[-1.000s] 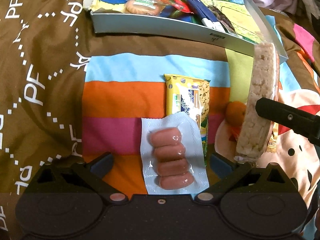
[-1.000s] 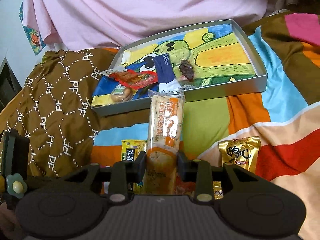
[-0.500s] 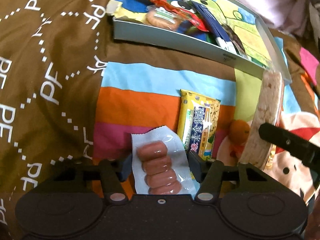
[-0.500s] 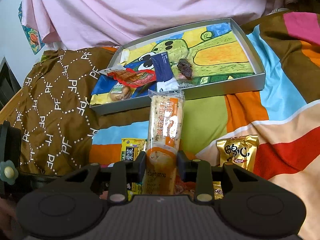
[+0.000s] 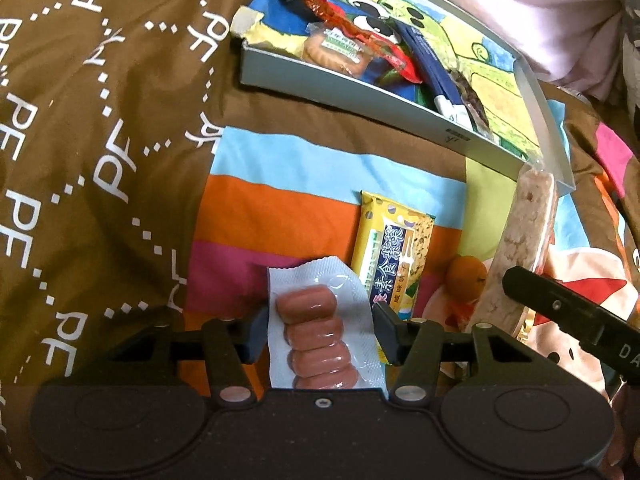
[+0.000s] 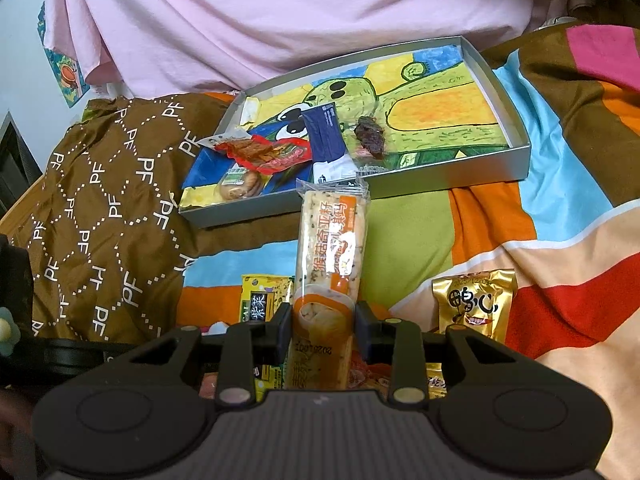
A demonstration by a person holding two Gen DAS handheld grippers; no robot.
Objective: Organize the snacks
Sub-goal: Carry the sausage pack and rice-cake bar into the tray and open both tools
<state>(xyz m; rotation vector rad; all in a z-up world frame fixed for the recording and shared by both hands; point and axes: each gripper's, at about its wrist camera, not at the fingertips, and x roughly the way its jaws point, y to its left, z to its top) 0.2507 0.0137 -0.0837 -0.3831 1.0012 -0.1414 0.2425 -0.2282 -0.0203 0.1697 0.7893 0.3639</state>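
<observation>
My left gripper [image 5: 318, 330] is shut on a clear pack of small sausages [image 5: 316, 336], held above the striped blanket. My right gripper [image 6: 322, 330] is shut on a long rice cracker pack [image 6: 330, 248], which points toward the grey tray [image 6: 516, 136]; the pack also shows in the left wrist view [image 5: 520, 248]. The tray [image 5: 360, 84] has a cartoon bottom and holds a red snack pack [image 6: 264, 152], a round biscuit [image 6: 240, 188], a blue sachet [image 6: 326, 140] and a dark dried snack [image 6: 370, 136]. A yellow seaweed snack pack [image 5: 390, 256] lies on the blanket.
A gold snack pack [image 6: 474, 304] lies on the blanket to the right. A small orange item [image 5: 466, 280] lies beside the yellow pack. A brown patterned cloth [image 5: 100, 140] covers the left. A person in a pink shirt [image 6: 280, 20] sits behind the tray.
My left gripper closed on the sausage pack and lifted it off the blanket, turning toward the tray. My right gripper kept hold of the rice cracker pack and barely moved.
</observation>
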